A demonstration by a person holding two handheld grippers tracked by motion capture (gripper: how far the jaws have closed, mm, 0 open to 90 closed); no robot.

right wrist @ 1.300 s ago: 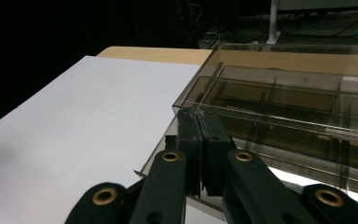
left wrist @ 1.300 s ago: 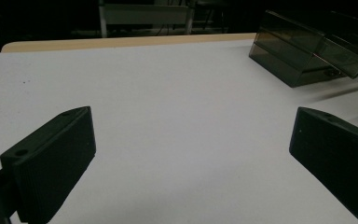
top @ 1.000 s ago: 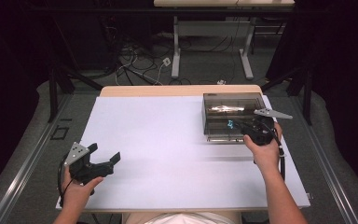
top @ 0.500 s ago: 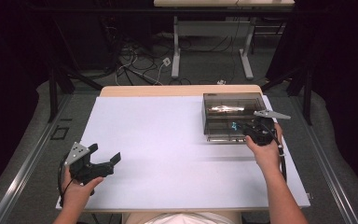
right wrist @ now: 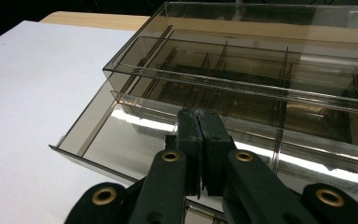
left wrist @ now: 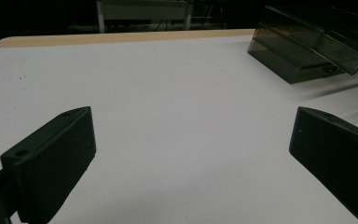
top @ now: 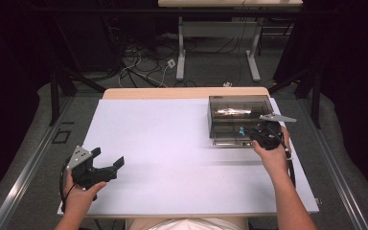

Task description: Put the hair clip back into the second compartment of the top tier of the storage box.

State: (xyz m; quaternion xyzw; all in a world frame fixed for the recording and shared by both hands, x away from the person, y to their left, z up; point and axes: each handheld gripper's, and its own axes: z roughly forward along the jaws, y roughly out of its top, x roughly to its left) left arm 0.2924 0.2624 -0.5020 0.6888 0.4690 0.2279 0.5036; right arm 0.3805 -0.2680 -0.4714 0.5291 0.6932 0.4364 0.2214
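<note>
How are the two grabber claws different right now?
The left gripper has its jaws wide apart over bare white table; the right gripper has its jaws pressed together. The left is far from the smoky plastic drawer box; the right is at its pulled-out drawer. Both are black.

White table sheet (top: pixel 172 143); cables on floor (top: pixel 139 72); far desk legs (top: pixel 181 57).

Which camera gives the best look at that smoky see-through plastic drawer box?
The right gripper view: the smoky see-through plastic drawer box is close, showing dividers and its pulled-out drawer. The high view shows it small; the left gripper view catches it at an edge.
</note>
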